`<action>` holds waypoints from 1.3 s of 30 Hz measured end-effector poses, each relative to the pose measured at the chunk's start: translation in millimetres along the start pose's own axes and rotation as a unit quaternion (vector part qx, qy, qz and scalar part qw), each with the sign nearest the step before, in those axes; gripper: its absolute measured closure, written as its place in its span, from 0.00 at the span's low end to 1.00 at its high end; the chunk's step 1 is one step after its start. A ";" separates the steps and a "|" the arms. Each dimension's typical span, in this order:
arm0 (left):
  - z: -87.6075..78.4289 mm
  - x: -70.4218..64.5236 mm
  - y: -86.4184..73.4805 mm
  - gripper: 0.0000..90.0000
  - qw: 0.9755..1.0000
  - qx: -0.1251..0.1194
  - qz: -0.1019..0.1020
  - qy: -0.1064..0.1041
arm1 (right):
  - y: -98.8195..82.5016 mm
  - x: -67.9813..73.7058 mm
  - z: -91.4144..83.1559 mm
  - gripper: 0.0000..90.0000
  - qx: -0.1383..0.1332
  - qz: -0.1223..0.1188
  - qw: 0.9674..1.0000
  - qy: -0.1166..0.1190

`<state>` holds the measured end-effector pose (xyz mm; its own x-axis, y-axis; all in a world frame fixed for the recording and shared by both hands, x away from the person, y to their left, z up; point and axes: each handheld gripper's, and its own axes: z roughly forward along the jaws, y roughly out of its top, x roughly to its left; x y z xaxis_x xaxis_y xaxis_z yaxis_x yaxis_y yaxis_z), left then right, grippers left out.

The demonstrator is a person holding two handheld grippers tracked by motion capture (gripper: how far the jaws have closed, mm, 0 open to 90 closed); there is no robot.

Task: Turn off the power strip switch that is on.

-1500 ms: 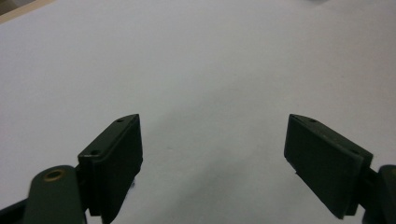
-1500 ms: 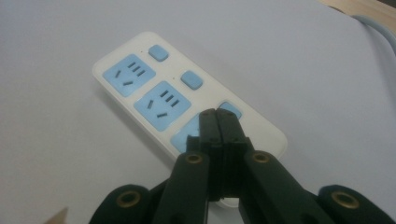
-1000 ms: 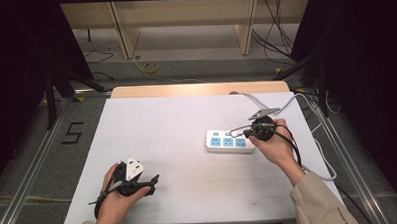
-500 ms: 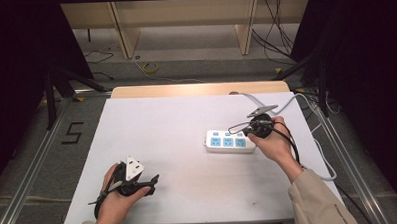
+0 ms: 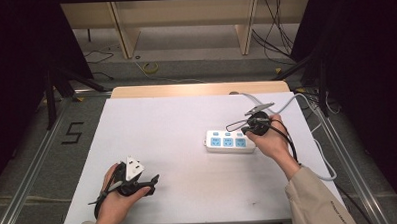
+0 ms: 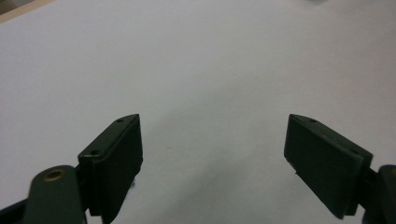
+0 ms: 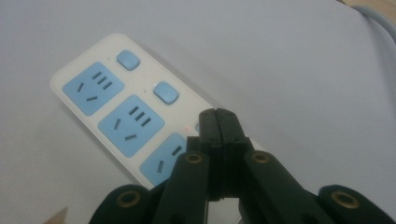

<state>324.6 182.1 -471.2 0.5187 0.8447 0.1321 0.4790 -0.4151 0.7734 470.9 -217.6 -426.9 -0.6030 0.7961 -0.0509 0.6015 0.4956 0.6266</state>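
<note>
A white power strip point(image 5: 228, 140) with three blue sockets and blue switch buttons lies right of the table's middle. My right gripper point(image 5: 248, 128) is at its right end. In the right gripper view the strip point(image 7: 126, 112) runs diagonally, and the right gripper point(image 7: 218, 114) is shut with nothing between its jaws. Its tip is over the button nearest the third socket, and I cannot tell if it touches. My left gripper point(image 5: 151, 181) rests near the front left of the table. In the left gripper view it point(image 6: 212, 154) is open, with bare white table between its fingers point(image 6: 116, 158).
The strip's pale cable point(image 5: 286, 104) leaves its right end, loops toward the back right corner and runs down the table's right side. The white table top point(image 5: 162, 128) has a wooden strip at its far edge. Metal rails flank the table on both sides.
The right hand has edged slightly toward the far side at the strip's right end. The left gripper has stayed where it was.
</note>
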 end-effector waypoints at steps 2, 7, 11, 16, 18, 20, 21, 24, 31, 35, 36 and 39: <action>0.0 -0.1 0.1 0.21 1.000 0.000 0.000 0.000 | 0.8 -0.5 1.7 1.00 0.002 0.001 1.000 -0.001; 0.1 0.0 0.1 0.21 1.000 0.000 0.001 0.000 | 2.9 -1.9 3.8 1.00 0.006 0.000 1.000 -0.002; 0.1 -0.1 0.2 0.21 1.000 0.000 0.001 0.000 | 4.9 -2.6 5.2 1.00 0.008 0.000 1.000 -0.002; 0.1 0.2 0.1 0.21 1.000 0.001 0.001 0.000 | 7.4 -2.7 6.6 1.00 0.009 -0.001 1.000 -0.002; 0.1 0.0 0.1 0.21 1.000 0.000 0.001 0.000 | 9.5 -2.9 7.7 1.00 0.012 -0.002 1.000 -0.002; 0.1 0.0 0.1 0.21 1.000 0.000 0.000 0.000 | 10.6 -3.2 8.7 1.00 0.013 -0.003 1.000 -0.003; 0.1 0.0 0.1 0.21 1.000 0.000 0.000 0.000 | 11.1 -3.1 9.0 1.00 0.015 -0.002 1.000 -0.003; 0.1 0.1 0.1 0.21 1.000 0.000 0.001 -0.001 | 11.5 -3.6 11.1 1.00 0.018 0.000 1.000 -0.004; 0.2 0.1 0.0 0.21 1.000 0.000 0.000 -0.001 | 11.8 -4.4 15.6 1.00 0.025 0.001 1.000 -0.003; 0.1 0.1 0.1 0.21 1.000 0.000 0.001 -0.001 | 12.6 -6.0 17.5 1.00 0.028 0.001 1.000 -0.004; 0.1 0.1 0.0 0.21 1.000 0.000 0.000 0.000 | 13.0 -6.0 17.6 1.00 0.028 0.002 1.000 -0.004; 0.2 0.2 0.0 0.21 1.000 0.000 0.000 -0.001 | 14.3 -6.4 18.0 1.00 0.029 0.002 1.000 -0.003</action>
<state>324.9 182.2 -471.4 0.5198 0.8441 0.1319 0.4784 -0.4155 0.7736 492.7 -209.3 -431.7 -0.5971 0.8004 -0.0536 0.6335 0.5115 0.5805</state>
